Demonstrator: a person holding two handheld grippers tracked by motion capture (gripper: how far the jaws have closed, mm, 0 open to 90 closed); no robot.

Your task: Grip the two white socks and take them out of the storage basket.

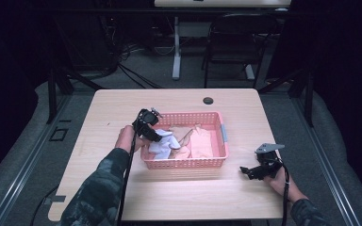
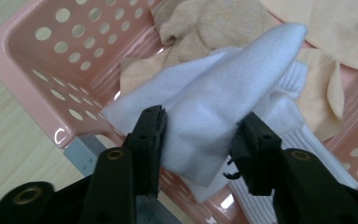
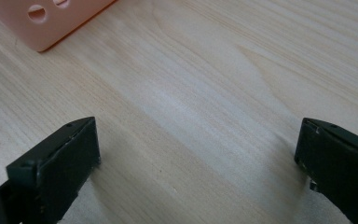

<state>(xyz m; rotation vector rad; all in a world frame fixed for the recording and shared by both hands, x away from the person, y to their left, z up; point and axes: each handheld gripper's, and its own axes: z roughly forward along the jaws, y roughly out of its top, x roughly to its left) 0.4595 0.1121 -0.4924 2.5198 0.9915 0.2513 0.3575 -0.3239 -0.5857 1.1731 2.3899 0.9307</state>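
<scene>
White sock [image 2: 214, 121] between left gripper [image 2: 200, 135] jaws, contact unclear, lower end hidden; right gripper [image 3: 198, 154] open.

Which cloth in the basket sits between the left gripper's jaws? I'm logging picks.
The white sock, lying over the beige and peach cloths in the pink basket. The left gripper straddles it, jaws apart.

A pink basket [image 1: 217, 162] dotted with round holes sits on a pale wood-grain table [image 1: 179, 197]. Inside lie a white sock [image 2: 214, 107], partly ribbed, and peach and tan cloths [image 2: 191, 23]. Both hand-held grippers, left hand-held gripper [image 2: 200, 135] and right hand-held gripper [image 3: 198, 154], are black. One sleeve [image 1: 99, 188] shows dark camouflage.
</scene>
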